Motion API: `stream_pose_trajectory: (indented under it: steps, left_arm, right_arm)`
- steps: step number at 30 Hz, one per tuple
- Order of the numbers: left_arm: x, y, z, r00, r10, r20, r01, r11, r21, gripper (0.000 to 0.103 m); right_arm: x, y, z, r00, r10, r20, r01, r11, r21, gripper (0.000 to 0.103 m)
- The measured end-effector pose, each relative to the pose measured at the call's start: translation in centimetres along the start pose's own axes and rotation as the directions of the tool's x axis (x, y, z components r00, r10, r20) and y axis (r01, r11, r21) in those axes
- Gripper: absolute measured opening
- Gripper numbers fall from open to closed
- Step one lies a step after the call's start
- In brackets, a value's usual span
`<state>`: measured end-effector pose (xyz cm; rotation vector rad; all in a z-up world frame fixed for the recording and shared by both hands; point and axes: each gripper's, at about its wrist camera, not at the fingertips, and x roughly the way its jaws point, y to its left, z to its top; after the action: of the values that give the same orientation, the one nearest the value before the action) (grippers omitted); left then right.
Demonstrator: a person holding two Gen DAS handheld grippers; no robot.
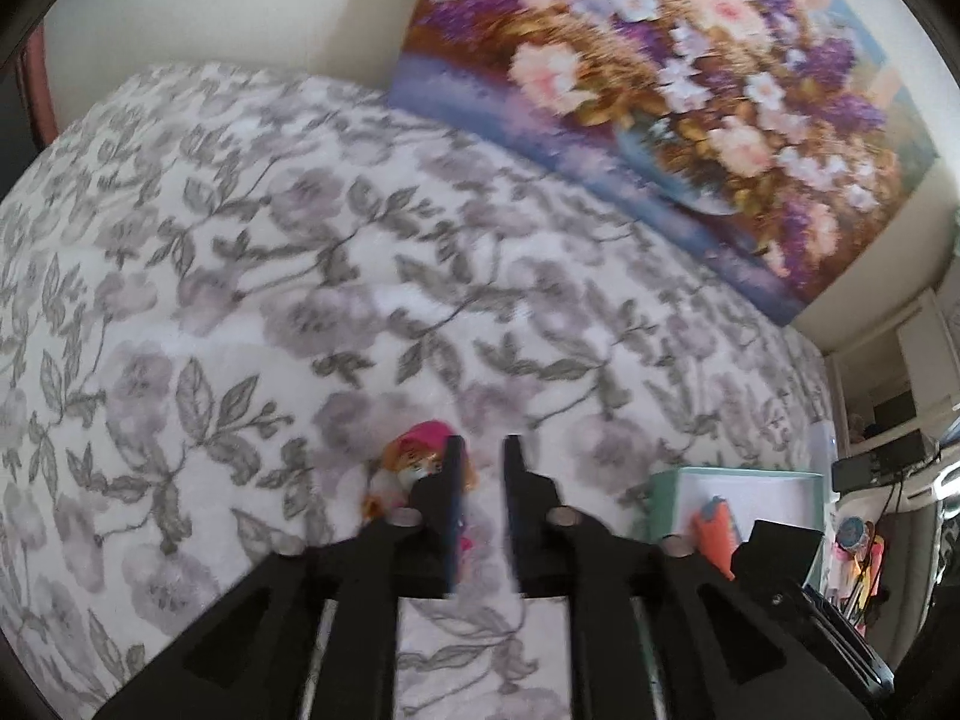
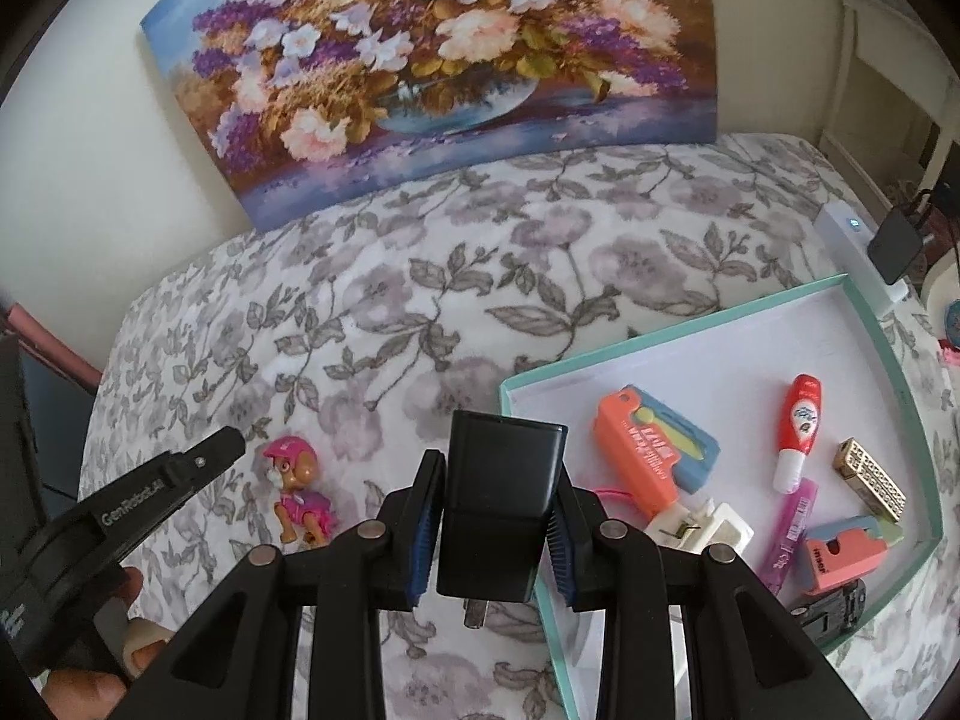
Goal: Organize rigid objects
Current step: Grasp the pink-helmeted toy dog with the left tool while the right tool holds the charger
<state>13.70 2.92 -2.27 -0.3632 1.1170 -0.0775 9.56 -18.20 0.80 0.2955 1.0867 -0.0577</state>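
1. Floral bedspread covers the bed, with a flower painting leaning against the pale wall behind it.
2. Right tongs are clenched on a black charger block, held upright above the bedspread at the near-left corner of the teal-rimmed box lid.
3. Left tongs stand slightly parted with nothing between them; only bedspread shows in the gap.
4. A pink-helmeted toy pup lies on the bedspread, just beside the left tongs' tips.
5. Inside the lid lie an orange-and-blue case, a red-capped correction pen, a purple tube, a gold lighter and a pink eraser.
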Motion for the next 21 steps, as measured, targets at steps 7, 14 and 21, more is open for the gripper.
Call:
stream_pose_trajectory:
  steps: [7, 14, 21]
  left_arm:
    - [1.2, 0.9, -0.4, 0.999, 0.032, -0.038, -0.033, 0.999, -0.012, 0.050]
    - [3.0, 0.4, -1.1, 0.993, 0.079, -0.092, -0.076, 0.997, 0.035, 0.052]
    - [4.8, 0.2, -1.8, 0.982, 0.139, -0.126, -0.131, 0.989, 0.071, 0.056]
  right_arm:
    - [1.3, 0.8, -0.5, 0.999, -0.005, -0.039, 0.004, 1.000, -0.026, 0.033]
    - [1.6, 0.7, -0.5, 0.999, -0.009, -0.050, 0.008, 1.000, -0.019, 0.033]
    - [2.3, 0.8, -0.6, 0.998, -0.014, -0.068, 0.013, 1.000, -0.024, 0.033]
